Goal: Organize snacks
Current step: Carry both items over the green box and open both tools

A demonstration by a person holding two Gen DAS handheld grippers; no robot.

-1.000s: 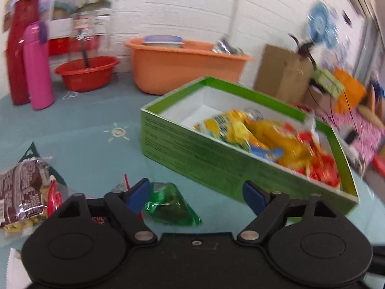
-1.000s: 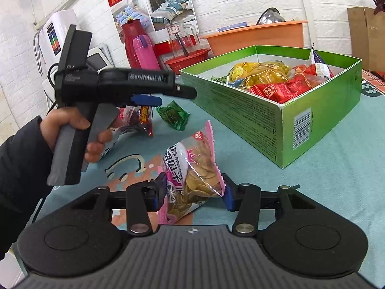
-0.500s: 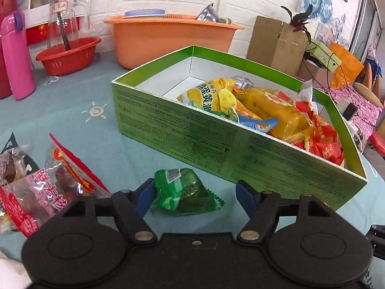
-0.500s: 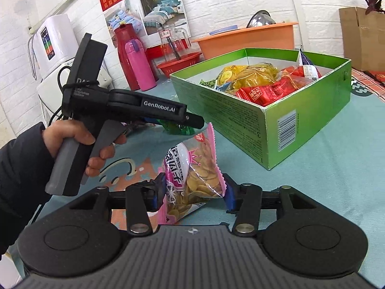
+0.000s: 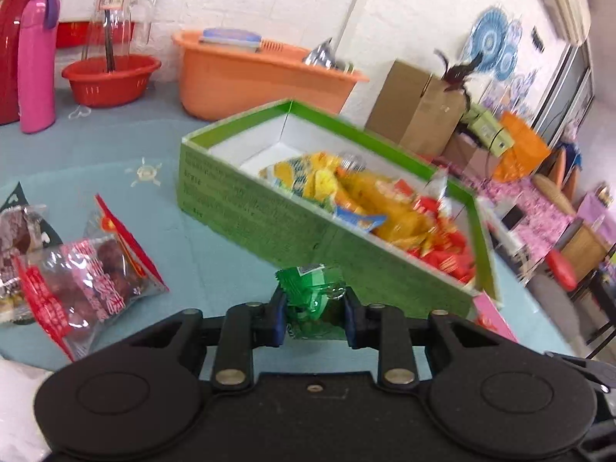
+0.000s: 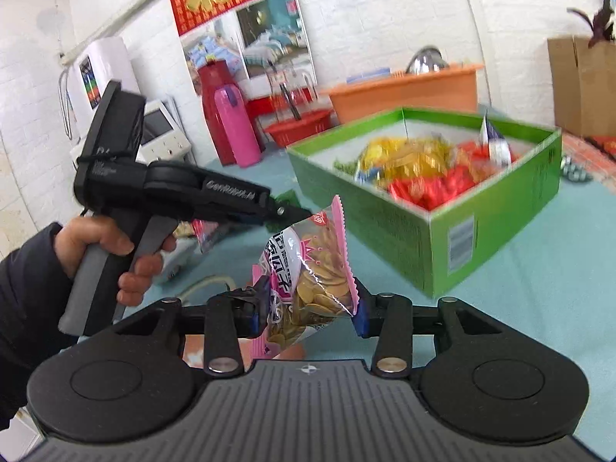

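My left gripper [image 5: 313,317] is shut on a small green snack packet [image 5: 312,300], held above the table just in front of the green box [image 5: 269,215]. The box holds yellow and red snack packs [image 5: 385,211]. My right gripper [image 6: 306,313] is shut on a pink-edged bag of round biscuits [image 6: 308,269], held above the table left of the green box [image 6: 423,227]. The left gripper [image 6: 285,211] shows in the right wrist view, held by a hand, with a bit of the green packet at its tip.
A red-and-clear bag of dried fruit [image 5: 88,273] and a brown snack bag [image 5: 15,231] lie on the blue table at left. An orange tub [image 5: 261,73], red basket [image 5: 111,77], pink bottle [image 5: 36,61] and cardboard box [image 5: 415,107] stand behind.
My left gripper has closed on the green packet and lifted it off the table toward the box. My right gripper has risen with the biscuit bag still in it.
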